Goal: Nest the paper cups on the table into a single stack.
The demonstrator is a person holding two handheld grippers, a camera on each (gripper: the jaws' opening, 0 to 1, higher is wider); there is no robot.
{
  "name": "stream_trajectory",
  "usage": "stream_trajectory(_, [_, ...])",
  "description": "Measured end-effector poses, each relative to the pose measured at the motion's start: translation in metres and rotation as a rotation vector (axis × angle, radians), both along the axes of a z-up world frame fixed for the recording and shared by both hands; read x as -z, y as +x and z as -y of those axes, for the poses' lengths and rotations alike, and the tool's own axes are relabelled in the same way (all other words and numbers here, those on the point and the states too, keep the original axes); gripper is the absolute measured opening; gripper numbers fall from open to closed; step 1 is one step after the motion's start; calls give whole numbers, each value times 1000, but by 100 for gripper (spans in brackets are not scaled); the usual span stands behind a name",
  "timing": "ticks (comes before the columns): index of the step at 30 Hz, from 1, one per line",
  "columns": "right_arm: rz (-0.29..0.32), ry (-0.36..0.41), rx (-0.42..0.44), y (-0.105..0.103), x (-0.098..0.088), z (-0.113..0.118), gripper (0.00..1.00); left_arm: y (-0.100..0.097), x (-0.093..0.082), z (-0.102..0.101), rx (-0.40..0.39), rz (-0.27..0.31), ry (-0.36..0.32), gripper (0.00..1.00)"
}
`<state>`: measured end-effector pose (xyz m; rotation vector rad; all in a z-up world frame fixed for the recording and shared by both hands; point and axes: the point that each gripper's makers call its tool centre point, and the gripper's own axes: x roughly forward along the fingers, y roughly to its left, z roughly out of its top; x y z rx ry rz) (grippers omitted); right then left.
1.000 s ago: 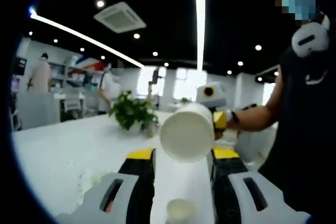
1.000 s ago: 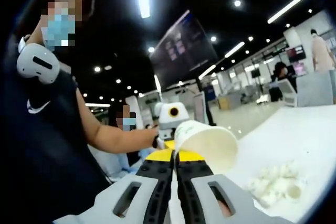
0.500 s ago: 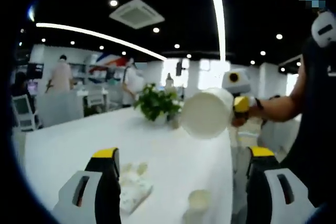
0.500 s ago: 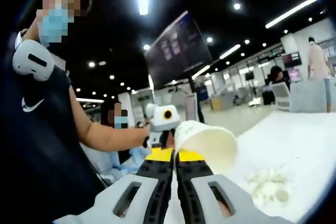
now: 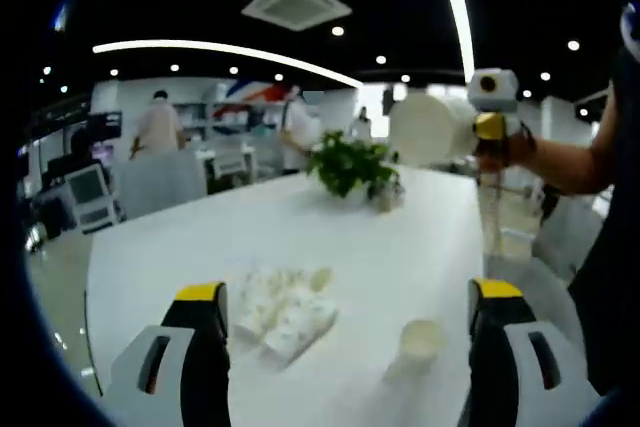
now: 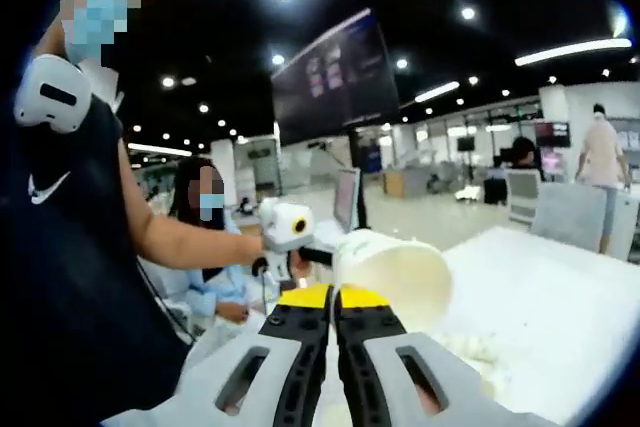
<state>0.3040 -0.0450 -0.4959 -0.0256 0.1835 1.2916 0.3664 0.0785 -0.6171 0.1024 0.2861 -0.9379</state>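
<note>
My right hand-held gripper (image 6: pixel 334 299) is clenched on a paper cup (image 6: pixel 395 272); my left hand-held gripper (image 5: pixel 345 297) is released above the surface (image 5: pixel 300 237).

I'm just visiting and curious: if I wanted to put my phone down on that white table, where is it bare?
The white table is bare along its left side and across the stretch between the crumpled cups and the potted plant. Nearer the open left gripper it is crowded: the crumpled pile and an upright paper cup. The right gripper holds its paper cup up off the table.
</note>
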Motion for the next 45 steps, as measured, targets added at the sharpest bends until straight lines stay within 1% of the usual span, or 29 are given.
stream_trajectory(2, [11, -39, -9, 0, -1, 0, 0, -2, 6, -4, -11, -17, -9, 99])
stream_trajectory(3, [15, -75, -8, 1, 1, 1, 0, -2, 10, -7, -26, -28, -12, 99])
stream_trajectory(4, [16, -101, -10, 2, 1, 0, 0, -5, 12, -7, -34, -29, -4, 99])
stream_trajectory(5, [24, -128, -16, 1, 0, -1, 0, -8, 15, -8, -38, -23, 18, 99])
stream_trajectory(6, [32, -145, -23, 1, -1, -2, 0, -8, 19, -10, -40, -18, 32, 99])
stream_trajectory(9, [61, -223, -42, 0, 0, -3, 0, -10, 25, -13, -50, -19, 44, 99])
stream_trajectory(11, [64, -264, -55, 0, 1, -7, 0, -12, 28, -16, -61, -29, 43, 99])
stream_trajectory(16, [107, -350, -73, 3, 0, -12, 0, -14, 35, -22, -78, -32, 65, 99])
stream_trajectory(20, [123, -445, -104, 1, 3, -14, 0, -12, 39, -29, -104, -37, 53, 99])
stream_trajectory(21, [126, -467, -109, 0, 4, -14, 0, -12, 40, -30, -111, -52, 48, 99])
stream_trajectory(22, [128, -503, -121, 0, 5, -13, 0, -13, 43, -31, -113, -66, 46, 99])
stream_trajectory(23, [122, -525, -130, -1, 7, -14, 0, -13, 44, -32, -115, -65, 48, 99])
stream_trajectory(25, [117, -601, -142, 0, 12, -11, 0, -15, 47, -35, -118, -43, 65, 99])
stream_trajectory(27, [105, -657, -159, -1, 16, -10, 0, -18, 50, -35, -116, -49, 70, 99])
stream_trajectory(29, [108, -730, -160, 0, 21, -8, 0, -20, 53, -36, -116, -56, 72, 99])
stream_trajectory(30, [115, -774, -174, -1, 24, -6, 0, -20, 55, -37, -117, -56, 75, 99])
stream_trajectory(32, [99, -815, -192, -4, 29, -5, 0, -22, 58, -39, -120, -61, 77, 99])
stream_trajectory(35, [110, -893, -216, -7, 35, -4, 0, -23, 60, -40, -129, -62, 77, 99])
stream_trajectory(38, [113, -939, -230, -9, 38, -5, 0, -24, 63, -42, -135, -62, 92, 99])
stream_trajectory(42, [100, -982, -241, -12, 35, -7, 0, -23, 63, -43, -133, -54, 105, 99])
stream_trajectory(45, [94, -1019, -242, -12, 31, -7, 0, -21, 62, -44, -138, -46, 102, 99])
